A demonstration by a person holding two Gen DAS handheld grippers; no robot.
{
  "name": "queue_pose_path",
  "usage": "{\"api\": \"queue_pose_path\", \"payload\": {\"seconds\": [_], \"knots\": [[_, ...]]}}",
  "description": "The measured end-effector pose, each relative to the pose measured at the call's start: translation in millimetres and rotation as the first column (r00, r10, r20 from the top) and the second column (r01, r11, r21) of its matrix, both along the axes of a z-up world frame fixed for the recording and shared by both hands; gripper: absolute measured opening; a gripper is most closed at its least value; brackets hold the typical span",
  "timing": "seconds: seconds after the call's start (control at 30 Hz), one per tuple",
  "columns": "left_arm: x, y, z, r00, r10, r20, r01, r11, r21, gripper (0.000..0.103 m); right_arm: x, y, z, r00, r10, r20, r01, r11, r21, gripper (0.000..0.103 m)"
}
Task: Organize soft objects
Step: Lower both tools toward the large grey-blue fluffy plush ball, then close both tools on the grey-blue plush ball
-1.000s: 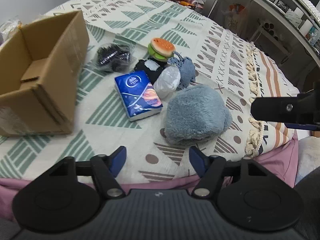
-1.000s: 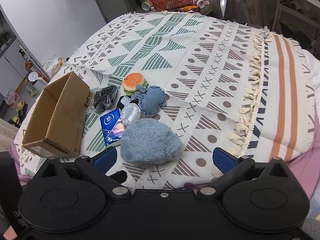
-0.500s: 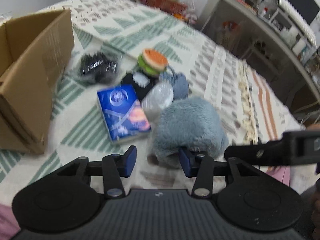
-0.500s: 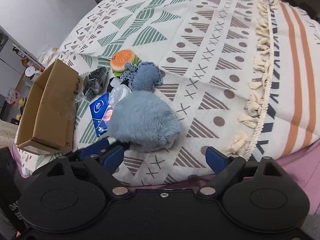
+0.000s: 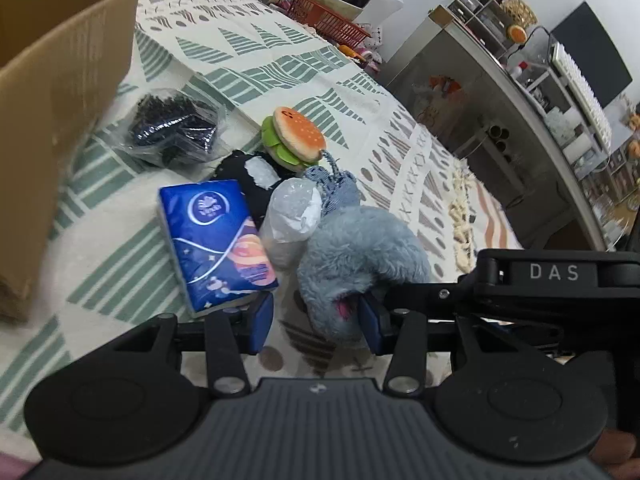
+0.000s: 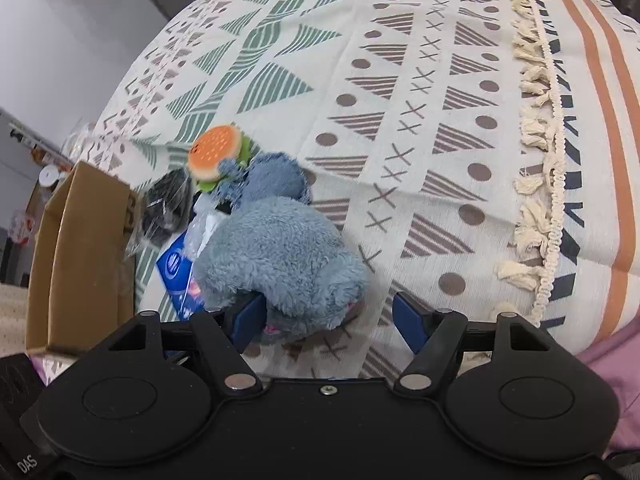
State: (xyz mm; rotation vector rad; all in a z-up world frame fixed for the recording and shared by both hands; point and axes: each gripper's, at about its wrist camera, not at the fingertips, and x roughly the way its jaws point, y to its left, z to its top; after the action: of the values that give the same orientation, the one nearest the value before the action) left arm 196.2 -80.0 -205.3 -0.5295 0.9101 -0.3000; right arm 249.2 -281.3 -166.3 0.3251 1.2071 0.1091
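Both grippers have closed in on the fluffy blue slipper: left gripper and right gripper straddle its near edge, jaws parted (nothing clamped yet), cardboard box waiting left.

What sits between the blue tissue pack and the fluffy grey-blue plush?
A clear, crinkled plastic bag lies between the blue tissue pack and the fluffy grey-blue plush, touching both. Clearest in the left wrist view.

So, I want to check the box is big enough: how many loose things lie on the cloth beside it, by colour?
Blue or blue-grey: 3, the fluffy plush, the small fabric pouch, the tissue pack
Black: 2, the bagged black item, the black and white piece
Orange and green: 1, the burger toy
Clear: 1, the plastic bag
Total: 7
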Motion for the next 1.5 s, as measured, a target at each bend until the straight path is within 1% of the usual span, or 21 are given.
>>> {"api": "queue_pose_path", "payload": {"seconds": [0.17, 0.2, 0.23, 0.27, 0.3, 0.37, 0.47, 0.67, 0.87, 1.07, 1.17, 1.27, 1.5], "knots": [[7.6, -1.6, -3.7, 1.0, 0.016, 0.005, -0.016, 0.998, -0.054, 0.046, 10.3, -5.6, -4.8, 0.999, -0.049, 0.017, 0.049, 0.999, 0.025, 0.069], [8.6, -2.5, -4.0, 1.0, 0.019, 0.006, -0.019, 0.998, -0.056, 0.043, 11.8, -5.7, -5.9, 0.998, -0.054, 0.021, 0.054, 0.998, 0.025, 0.066], [9.9, -3.3, -4.4, 1.0, 0.02, 0.009, -0.019, 0.998, -0.065, 0.031, 12.9, -5.7, -7.0, 0.998, -0.054, 0.024, 0.053, 0.998, 0.035, 0.061], [11.2, -3.9, -4.7, 1.0, 0.013, 0.01, -0.012, 0.996, -0.09, 0.025, 13.6, -6.2, -8.6, 0.999, -0.049, 0.022, 0.047, 0.997, 0.061, 0.049], [11.7, -4.5, -4.5, 1.0, 0.015, 0.005, -0.015, 0.995, -0.096, 0.025, 13.2, -6.3, -8.6, 0.998, -0.05, 0.023, 0.048, 0.996, 0.073, 0.047], [11.0, -5.5, -2.6, 1.0, 0.017, 0.013, -0.016, 0.997, -0.08, 0.02, 11.4, -6.2, -6.1, 0.998, -0.05, 0.042, 0.047, 0.996, 0.077, 0.041], [8.3, -2.7, 2.5, 0.999, 0.034, 0.019, -0.032, 0.996, -0.086, 0.019, 7.9, -4.8, -1.2, 0.997, -0.04, 0.068, 0.034, 0.995, 0.089, 0.037], [0.1, -0.5, 22.3, 0.996, 0.059, 0.06, -0.055, 0.996, -0.076, 0.018, -4.7, -2.1, 17.7, 0.99, -0.016, 0.142, 0.001, 0.995, 0.101, 0.036], [-11.2, 3.0, 44.0, 0.992, 0.066, 0.105, -0.06, 0.996, -0.058, 0.018, -19.7, 2.8, 37.2, 0.977, 0.01, 0.212, -0.033, 0.994, 0.105, 0.036], [-24.3, 12.2, 65.8, 0.986, 0.075, 0.148, -0.071, 0.997, -0.033, 0.018, -36.5, 19.0, 60.8, 0.952, 0.069, 0.3, -0.094, 0.993, 0.071, 0.036], [-30.2, 17.8, 77.6, 0.982, 0.082, 0.171, -0.079, 0.997, -0.025, 0.018, -43.0, 23.8, 68.3, 0.944, 0.067, 0.322, -0.1, 0.991, 0.087, 0.036], [-35.5, 22.7, 85.9, 0.979, 0.088, 0.182, -0.087, 0.996, -0.014, 0.017, -49.8, 32.4, 75.0, 0.937, 0.07, 0.343, -0.101, 0.992, 0.074, 0.035], [-46.0, 44.4, 100.5, 0.97, 0.113, 0.213, -0.109, 0.994, -0.028, 0.017, -62.0, 56.1, 92.8, 0.917, 0.078, 0.392, -0.109, 0.992, 0.058, 0.035]]}}
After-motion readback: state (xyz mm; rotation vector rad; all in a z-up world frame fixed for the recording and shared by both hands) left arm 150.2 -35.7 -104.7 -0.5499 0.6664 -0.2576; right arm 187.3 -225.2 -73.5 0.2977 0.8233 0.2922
